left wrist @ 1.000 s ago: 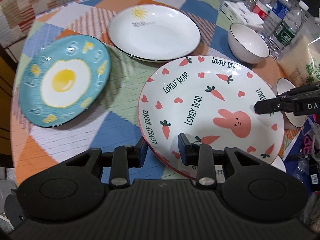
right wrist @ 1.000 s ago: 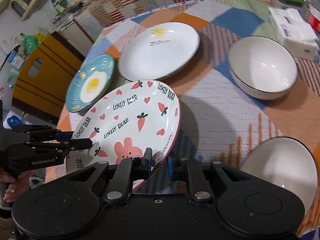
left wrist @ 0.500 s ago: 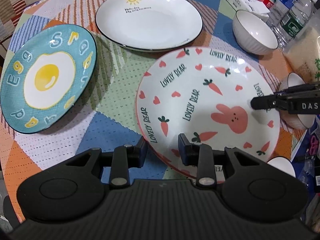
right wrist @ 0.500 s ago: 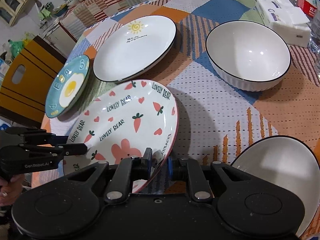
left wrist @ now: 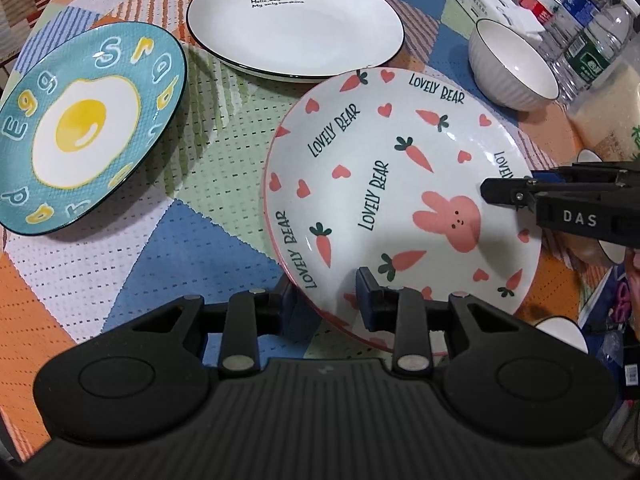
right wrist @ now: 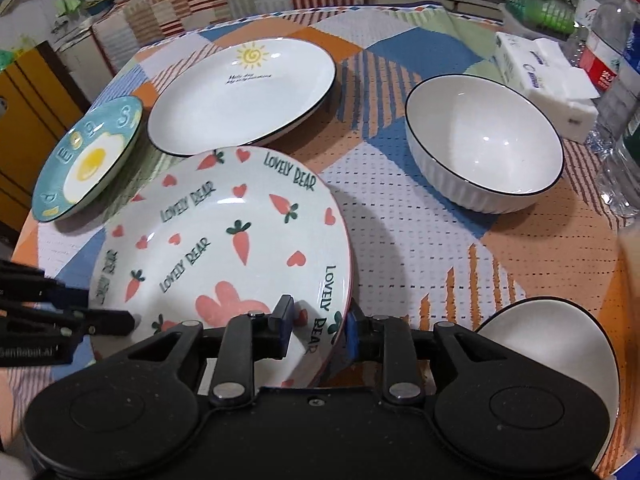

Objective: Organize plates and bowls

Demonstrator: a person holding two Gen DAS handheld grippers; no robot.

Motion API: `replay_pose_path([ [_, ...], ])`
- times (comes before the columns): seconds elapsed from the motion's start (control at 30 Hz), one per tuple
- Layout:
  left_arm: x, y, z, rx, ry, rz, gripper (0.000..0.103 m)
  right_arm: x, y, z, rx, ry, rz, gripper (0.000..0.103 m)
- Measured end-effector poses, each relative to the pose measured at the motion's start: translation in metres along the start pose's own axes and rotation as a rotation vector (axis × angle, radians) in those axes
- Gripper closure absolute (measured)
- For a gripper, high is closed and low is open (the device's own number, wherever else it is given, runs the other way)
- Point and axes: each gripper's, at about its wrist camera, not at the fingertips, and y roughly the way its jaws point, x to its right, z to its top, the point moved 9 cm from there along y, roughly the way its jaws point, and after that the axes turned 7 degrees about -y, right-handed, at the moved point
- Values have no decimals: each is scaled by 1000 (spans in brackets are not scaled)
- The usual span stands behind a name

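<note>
Black plastic tongs point(left wrist: 326, 294) with blue pads, silver rivets.

Bright, even light — soft shadows, fisheye-bent edges.

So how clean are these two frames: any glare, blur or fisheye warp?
Left wrist: sharp, with glare on the egg plate yolk, and the table edge bows from fisheye warp. Right wrist: softer, the carrot plate lettering slightly smeared, with small highlights in the ribbed bowl.

right gripper point(right wrist: 318, 322) apparently pinching bunny plate point(right wrist: 224, 248) rim
</note>
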Motion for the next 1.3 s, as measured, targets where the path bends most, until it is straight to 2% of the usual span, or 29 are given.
replay_pose_path([
  [0.27,-2,0,3,-13,-31,-18,70,1,5,3,-14,-44,-69,69],
  [0.33,-7,-7,2,-13,-33,-6,68,-3,-2,5,-14,-95,-133,61],
  [0.4,-13,-22,3,13,-9,27,65,-8,-16,9,10,-130,-159,54],
  [0.57,-30,-67,4,71,41,102,62,-43,-64,25,106,-170,-63,51],
  [0.67,-39,-96,4,99,40,102,61,-69,-91,36,163,-191,7,48],
  [0.77,-45,-122,1,95,7,66,62,-97,-115,46,206,-221,67,44],
  [0.83,-45,-141,0,104,0,30,61,-115,-124,52,206,-268,93,44],
  [1.0,-55,-174,2,143,26,57,61,-156,-143,71,205,-363,135,42],
  [1.13,-71,-182,9,173,42,82,60,-180,-155,82,224,-403,152,39],
  [1.2,-82,-183,15,184,47,94,56,-189,-155,88,228,-415,167,37],
  [1.27,-96,-181,22,196,38,123,42,-196,-155,94,234,-424,185,35],
  [1.3,-103,-180,25,201,34,132,41,-199,-152,97,239,-427,194,34],
])
